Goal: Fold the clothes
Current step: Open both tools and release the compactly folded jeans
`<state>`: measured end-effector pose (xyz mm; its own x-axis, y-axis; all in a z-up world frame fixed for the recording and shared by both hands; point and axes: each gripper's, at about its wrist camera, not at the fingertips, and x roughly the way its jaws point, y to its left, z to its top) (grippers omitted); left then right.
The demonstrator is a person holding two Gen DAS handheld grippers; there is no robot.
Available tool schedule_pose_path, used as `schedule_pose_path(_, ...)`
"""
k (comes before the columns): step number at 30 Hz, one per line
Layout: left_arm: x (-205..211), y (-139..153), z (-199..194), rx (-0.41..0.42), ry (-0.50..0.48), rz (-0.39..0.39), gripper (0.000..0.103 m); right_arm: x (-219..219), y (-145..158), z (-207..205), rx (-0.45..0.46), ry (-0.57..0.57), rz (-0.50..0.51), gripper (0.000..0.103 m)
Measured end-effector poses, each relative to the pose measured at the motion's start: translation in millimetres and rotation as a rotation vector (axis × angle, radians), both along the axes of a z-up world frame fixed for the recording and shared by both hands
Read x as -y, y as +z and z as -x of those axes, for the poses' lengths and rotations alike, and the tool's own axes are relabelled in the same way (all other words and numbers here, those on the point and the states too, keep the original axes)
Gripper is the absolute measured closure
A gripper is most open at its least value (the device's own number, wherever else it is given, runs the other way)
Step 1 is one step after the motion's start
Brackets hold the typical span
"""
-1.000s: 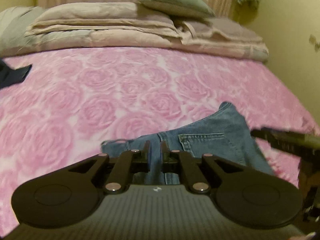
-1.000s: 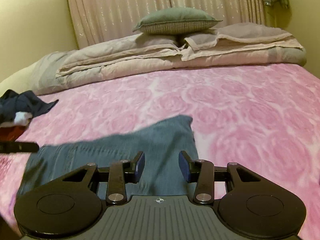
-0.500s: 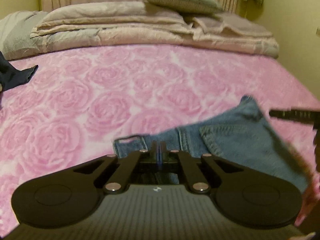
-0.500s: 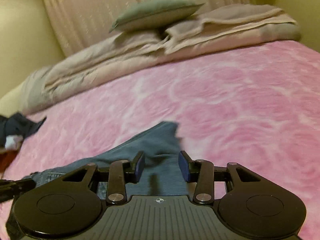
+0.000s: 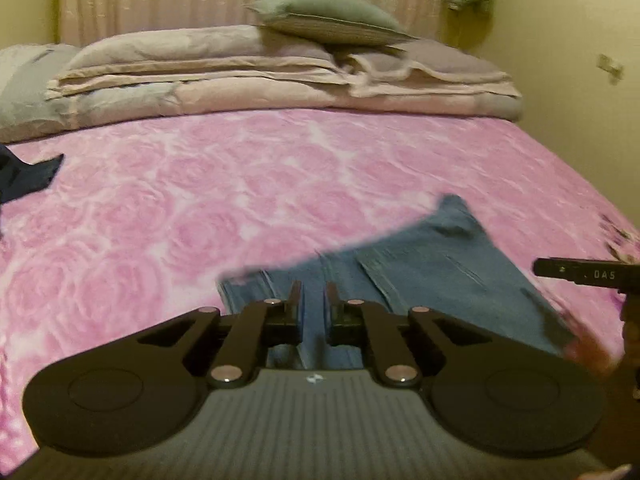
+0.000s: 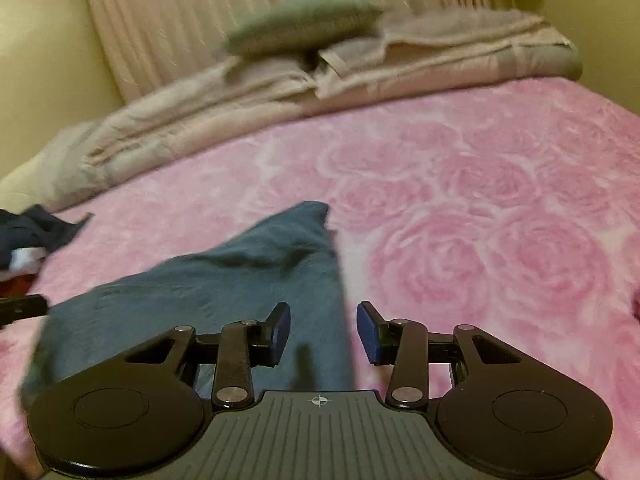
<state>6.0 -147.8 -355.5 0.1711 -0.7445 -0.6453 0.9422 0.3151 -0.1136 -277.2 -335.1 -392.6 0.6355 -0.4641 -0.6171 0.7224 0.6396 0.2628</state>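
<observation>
Overhead-free, pink rose bedspread under blurred jeans

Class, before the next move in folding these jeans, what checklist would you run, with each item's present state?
1. Left tongs clamped on jeans: ok, denim pinched.
2. Right tongs gripping jeans: not ok, open above the denim.
3. Jeans lying flat: cannot tell, blurred.
4. Pink bedspread ahead free for folding: ok.
5. Dark clothes apart from jeans: ok.
</observation>
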Motion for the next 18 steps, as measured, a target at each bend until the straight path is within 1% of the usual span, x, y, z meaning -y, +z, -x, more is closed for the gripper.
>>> schedule_pose_path(1,-10.2,-2.1,8.4,-0.004,-0.013,-0.01,0.095,-14.2,3.7,7.1,0.003,0.016,0.006,0.061)
schedule_pose_path(2,-17.1,-5.9,15.1,-0.011,-0.019,-0.025,0.095,-25.7,3.7,11.9,-0.013,0.023,0.015,0.061)
schedule_pose_path(4,-27.5,-24.2,25.5,-0.034,-0.013,-0.086,0.095,-44.7,-9.2,8.9,-0.097,0.036,0.023,0.061)
schedule_pose_path(5,-30.2,-35.3,27.5,-0.04,0.005,-0.112,0.094,-54.1,-16.3,6.7,-0.141,0.043,0.026,0.061)
schedule_pose_path(6,-32.5,-40.7,28.0,-0.046,0.019,-0.099,0.093,-61.8,-23.7,3.4,-0.183,0.05,0.068,0.061)
schedule_pose_path(7,-34.6,-45.3,28.5,-0.051,0.033,-0.087,0.093,-65.5,-25.0,0.1,-0.206,0.054,0.093,0.061)
schedule_pose_path(8,-32.5,-39.3,30.4,-0.048,0.053,-0.099,0.093,-68.3,-24.7,-3.2,-0.224,0.057,0.112,0.061)
schedule_pose_path(9,-30.5,-33.4,32.3,-0.046,0.073,-0.11,0.094,-67.2,-21.5,-5.5,-0.235,0.046,0.099,0.061)
schedule_pose_path(11,-29.6,-22.4,37.7,-0.027,0.104,-0.13,0.094,-66.8,-11.5,-2.5,-0.221,0.009,0.067,0.061)
schedule_pose_path(14,-39.8,-8.3,49.1,0.007,0.151,-0.174,0.093,-83.0,1.9,10.4,-0.181,-0.027,0.077,0.061)
schedule_pose_path(16,-48.6,-2.6,55.4,0.022,0.169,-0.191,0.088,-94.2,7.7,17.2,-0.163,-0.045,0.073,0.061)
schedule_pose_path(17,-53.7,0.5,58.9,0.028,0.174,-0.195,0.081,-99.0,10.9,20.8,-0.154,-0.054,0.064,0.061)
schedule_pose_path(18,-58.8,3.6,62.3,0.035,0.179,-0.199,0.078,-104.7,14.0,23.8,-0.146,-0.063,0.058,0.059)
